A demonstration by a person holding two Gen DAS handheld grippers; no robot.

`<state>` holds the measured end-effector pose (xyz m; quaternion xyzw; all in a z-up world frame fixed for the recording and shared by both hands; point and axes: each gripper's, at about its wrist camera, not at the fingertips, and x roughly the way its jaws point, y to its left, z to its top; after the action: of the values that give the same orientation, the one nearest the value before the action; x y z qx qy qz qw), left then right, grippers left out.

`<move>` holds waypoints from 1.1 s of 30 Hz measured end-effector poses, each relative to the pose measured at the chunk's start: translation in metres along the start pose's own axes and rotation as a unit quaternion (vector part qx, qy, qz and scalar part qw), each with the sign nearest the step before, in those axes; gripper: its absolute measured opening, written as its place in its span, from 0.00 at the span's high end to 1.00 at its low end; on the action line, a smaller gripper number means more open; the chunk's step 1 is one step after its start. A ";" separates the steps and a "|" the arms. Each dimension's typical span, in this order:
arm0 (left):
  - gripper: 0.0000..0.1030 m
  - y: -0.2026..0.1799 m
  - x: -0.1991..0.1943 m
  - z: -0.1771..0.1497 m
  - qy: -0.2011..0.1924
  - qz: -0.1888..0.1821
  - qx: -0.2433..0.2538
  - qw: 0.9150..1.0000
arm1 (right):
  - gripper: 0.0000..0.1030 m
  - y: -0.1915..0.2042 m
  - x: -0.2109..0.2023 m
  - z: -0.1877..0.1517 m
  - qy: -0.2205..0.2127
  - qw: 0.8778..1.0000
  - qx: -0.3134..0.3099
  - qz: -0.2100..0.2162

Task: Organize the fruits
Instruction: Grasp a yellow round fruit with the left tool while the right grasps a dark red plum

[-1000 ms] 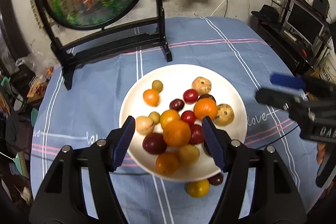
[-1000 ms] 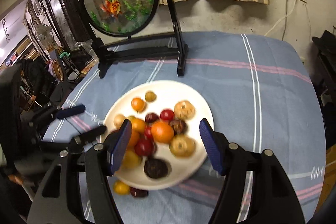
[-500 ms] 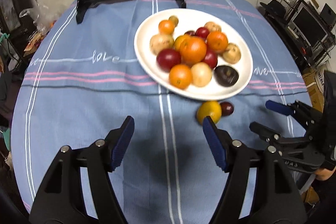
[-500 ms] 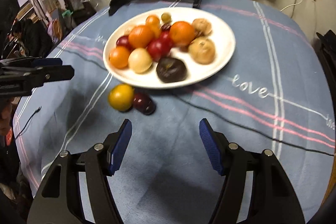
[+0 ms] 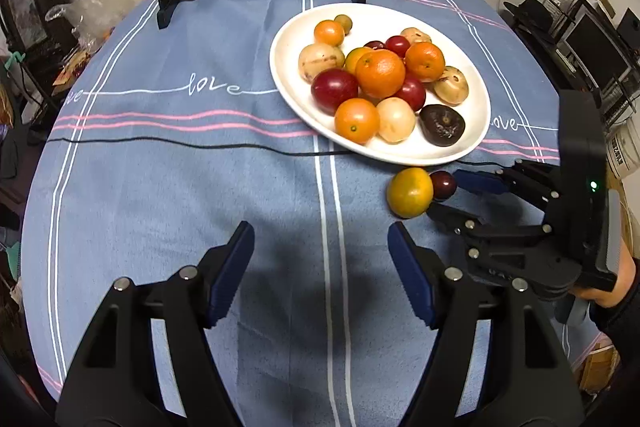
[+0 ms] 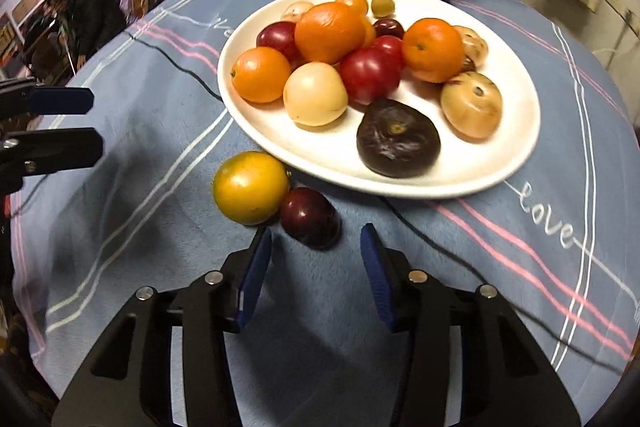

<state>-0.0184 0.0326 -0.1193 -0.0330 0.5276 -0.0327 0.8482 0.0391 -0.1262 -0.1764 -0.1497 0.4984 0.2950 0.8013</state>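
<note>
Blue tablecloth [image 5: 200, 187]. Right gripper [image 6: 316, 247] angled down, jaws closing, dark plum [image 6: 310, 217] just ahead of its tips, untouched; yellow fruit [image 6: 250, 187] touches plum; white plate [image 6: 500, 163] beyond. Left gripper [image 5: 320, 239] spread apart, empty.

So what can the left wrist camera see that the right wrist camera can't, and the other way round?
Only the left wrist view shows the hand holding the right tool, monitors on shelves at the right, and wall sockets. Only the right wrist view shows a person in dark clothes bent over at the far left. It also shows the right tool's jaws closing just short of the dark red fruit, not yet on it. Both show the white plate of fruit, the yellow fruit beside it, and the blue cloth.
</note>
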 end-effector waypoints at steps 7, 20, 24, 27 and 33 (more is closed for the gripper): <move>0.31 -0.011 0.006 0.001 0.011 -0.012 0.001 1.000 | 0.71 0.001 0.001 0.005 0.005 1.000 -0.018 0.023; 0.31 -0.068 0.039 0.008 0.019 -0.032 0.062 0.997 | 0.71 -0.036 -0.035 -0.030 -0.013 0.995 0.092 0.039; 0.31 -0.077 0.058 0.012 0.018 -0.016 0.071 0.997 | 0.71 -0.042 -0.039 -0.041 -0.012 0.993 0.110 0.038; 0.32 -0.075 0.070 0.017 0.026 -0.009 0.065 0.998 | 0.71 -0.042 -0.040 -0.044 -0.011 0.992 0.118 0.040; 0.37 -0.072 0.076 0.024 0.026 -0.005 0.056 0.998 | 0.71 -0.040 -0.036 -0.046 -0.008 0.991 0.120 0.051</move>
<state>0.0350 -0.0450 -0.1699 0.0130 0.5466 -0.0674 0.8346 0.0194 -0.1935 -0.1671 -0.0242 0.5307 0.2749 0.8014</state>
